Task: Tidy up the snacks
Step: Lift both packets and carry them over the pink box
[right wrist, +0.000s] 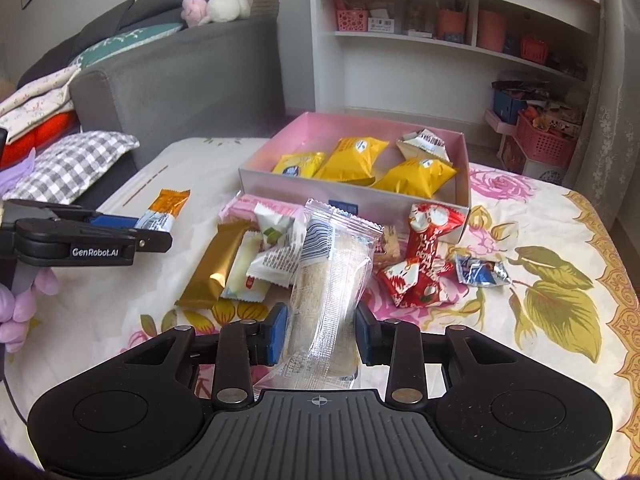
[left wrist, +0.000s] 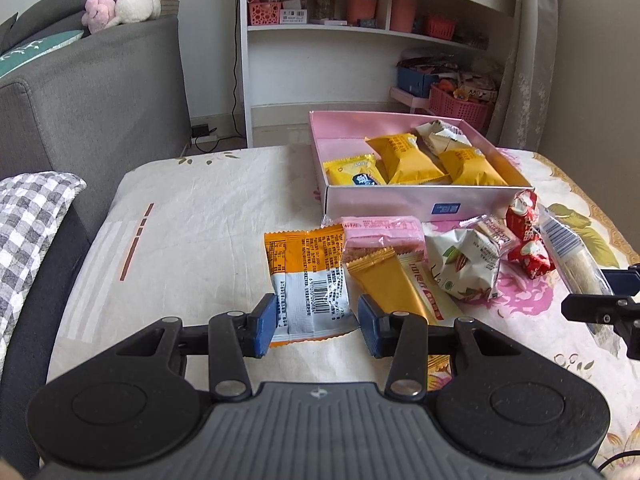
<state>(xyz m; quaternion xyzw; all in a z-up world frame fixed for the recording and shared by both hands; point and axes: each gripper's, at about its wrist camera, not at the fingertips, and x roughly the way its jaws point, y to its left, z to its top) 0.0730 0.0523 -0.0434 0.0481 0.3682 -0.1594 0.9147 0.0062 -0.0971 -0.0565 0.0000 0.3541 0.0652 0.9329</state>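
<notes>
Ahead of you, the pink box [left wrist: 400, 200] sits open on the flowered cloth of the counter [left wrist: 200, 208], already holding yellow packets [right wrist: 352, 160] and a crumpled white one. Between you and the box lies a loose heap: a pink wafer pack [left wrist: 384, 230], a gold bar [right wrist: 216, 268], a white nut pouch [left wrist: 468, 264], red-and-white sweets [right wrist: 424, 256] and a small blue wrapper [right wrist: 480, 272]. These crowd the straight path to the box's near wall. A grey sofa [left wrist: 100, 92] stands to the left, white shelves [left wrist: 360, 40] behind.

Your left gripper [left wrist: 318, 320] has the orange-and-white packet [left wrist: 308, 280] between its blue pads, barcode side up; the pads look closed narrowly on its lower edge, the rest of the packet sticking out forward, at the left of the heap.

Your right gripper [right wrist: 322, 334] is clamped on the clear-wrapped long cracker pack [right wrist: 332, 280], which stands up and away between the pads, its top end over the heap, short of the box.
</notes>
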